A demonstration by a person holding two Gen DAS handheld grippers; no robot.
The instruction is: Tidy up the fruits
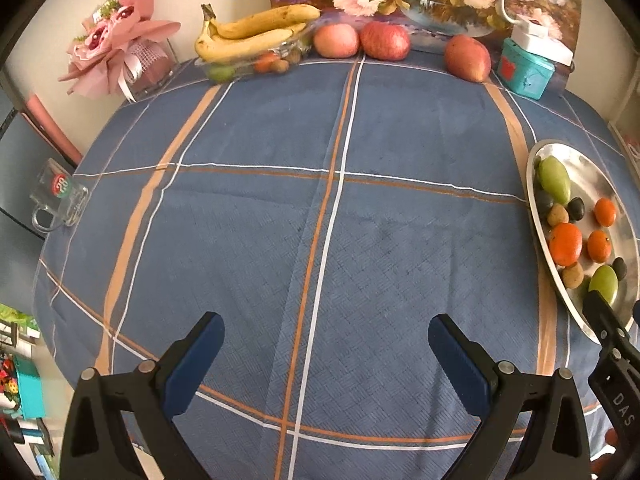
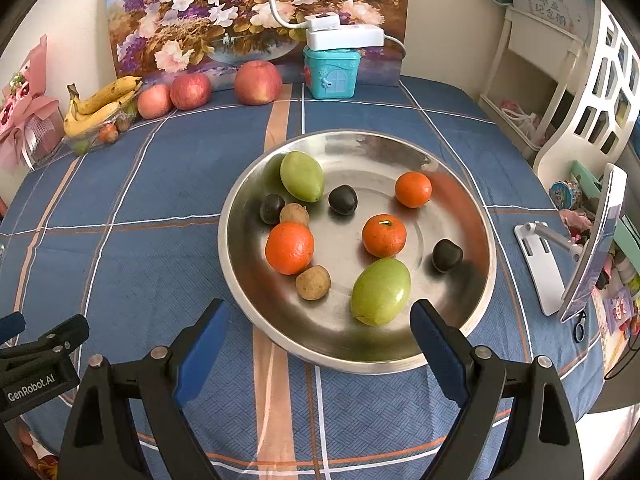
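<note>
teal box (image 2: 331,72) | flower painting (image 2: 256,12) | glass mug (image 1: 58,196) | pink bouquet (image 1: 116,40) | phone stand (image 2: 548,264)

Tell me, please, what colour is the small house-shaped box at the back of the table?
The box is turquoise; the right wrist view shows it best.

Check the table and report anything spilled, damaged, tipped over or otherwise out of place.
Nothing looks spilled or damaged. The steel plate sits flat with its fruit inside. The only loose items are three apples lying directly on the tablecloth by the painting, beside the banana dish rather than in a container. Both grippers are open and empty.
</note>
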